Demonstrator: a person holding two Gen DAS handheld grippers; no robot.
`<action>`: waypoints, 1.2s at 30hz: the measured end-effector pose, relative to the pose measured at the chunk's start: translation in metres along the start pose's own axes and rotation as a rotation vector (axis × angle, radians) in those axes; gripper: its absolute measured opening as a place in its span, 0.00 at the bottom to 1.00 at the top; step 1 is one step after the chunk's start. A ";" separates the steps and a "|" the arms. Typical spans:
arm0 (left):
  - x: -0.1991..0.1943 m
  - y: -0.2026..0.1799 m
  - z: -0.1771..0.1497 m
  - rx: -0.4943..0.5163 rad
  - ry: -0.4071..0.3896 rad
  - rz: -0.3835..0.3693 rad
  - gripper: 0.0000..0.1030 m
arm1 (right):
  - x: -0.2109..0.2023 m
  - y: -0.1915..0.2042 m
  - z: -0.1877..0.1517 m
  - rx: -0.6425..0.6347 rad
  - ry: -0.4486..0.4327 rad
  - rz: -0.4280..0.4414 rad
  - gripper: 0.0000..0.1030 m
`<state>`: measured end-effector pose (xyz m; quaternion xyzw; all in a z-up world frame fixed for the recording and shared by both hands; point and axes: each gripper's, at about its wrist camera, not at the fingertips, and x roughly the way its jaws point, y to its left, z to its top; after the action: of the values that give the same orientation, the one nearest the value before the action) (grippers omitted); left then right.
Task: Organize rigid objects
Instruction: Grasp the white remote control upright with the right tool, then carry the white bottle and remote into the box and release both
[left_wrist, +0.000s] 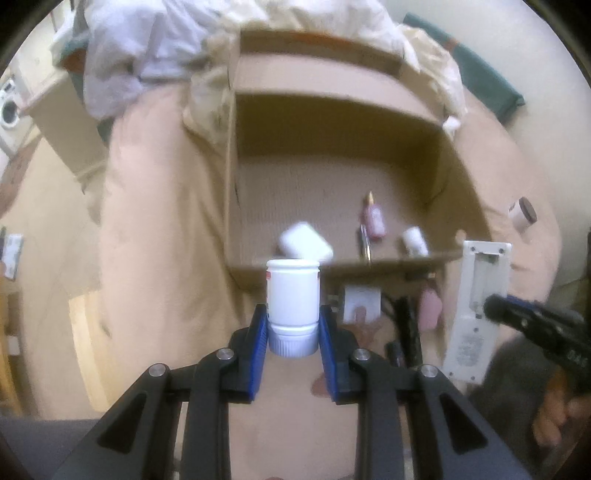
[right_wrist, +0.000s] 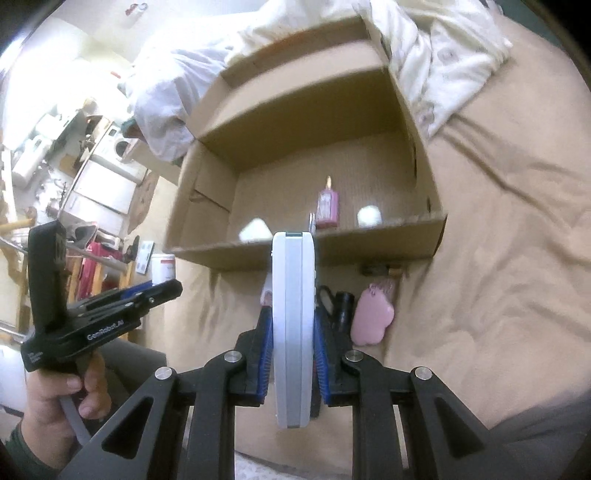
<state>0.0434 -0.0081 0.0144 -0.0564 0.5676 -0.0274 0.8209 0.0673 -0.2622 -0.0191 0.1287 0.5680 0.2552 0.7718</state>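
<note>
At the lower centre of the left wrist view, the left claw (left_wrist: 292, 332) pinches a white plastic pill bottle with a ribbed cap (left_wrist: 292, 301), blue pads pressed on either side of it near the cap end, the bottle pointing up the frame toward the open brown cardboard box (left_wrist: 334, 122). The box sits on a beige bedsheet (left_wrist: 159, 236) and fills the middle of the frame. On its floor lie a white rounded container (left_wrist: 306, 245), a small pink bottle with a gold tip (left_wrist: 373, 218), a thin pen-like stick (left_wrist: 365, 242) just left of the pink bottle, and a small white jar (left_wrist: 414, 240), all close to the near wall. Below the near wall, outside the box, a pink cloud-shaped case (left_wrist: 430, 308) and a black cylindrical object (left_wrist: 408, 321) lie on the sheet. At the right edge of the frame a white jar with a dark lid (left_wrist: 522, 214) rests on the bed.

In the right wrist view, the right claw (right_wrist: 293, 360) grips a flat white rectangular device (right_wrist: 293, 328) edge-on, at lower centre, its upper end overlapping the box's near wall (right_wrist: 369, 247). The left claw appears at the left of this frame, held in a bare hand (right_wrist: 55, 398). Crumpled white bedding (right_wrist: 443, 55) lies behind the box at upper right.
</note>
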 end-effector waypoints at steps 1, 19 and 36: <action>-0.004 -0.001 0.003 0.003 -0.013 0.002 0.23 | -0.005 0.002 0.002 -0.011 -0.012 0.004 0.21; 0.012 -0.016 0.077 0.072 -0.047 0.074 0.23 | -0.020 0.009 0.098 -0.060 -0.126 -0.001 0.21; 0.098 -0.035 0.087 0.122 0.033 0.113 0.23 | 0.087 -0.020 0.113 0.012 0.022 -0.013 0.21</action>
<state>0.1602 -0.0480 -0.0418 0.0262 0.5804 -0.0166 0.8137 0.1978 -0.2214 -0.0631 0.1267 0.5786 0.2482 0.7665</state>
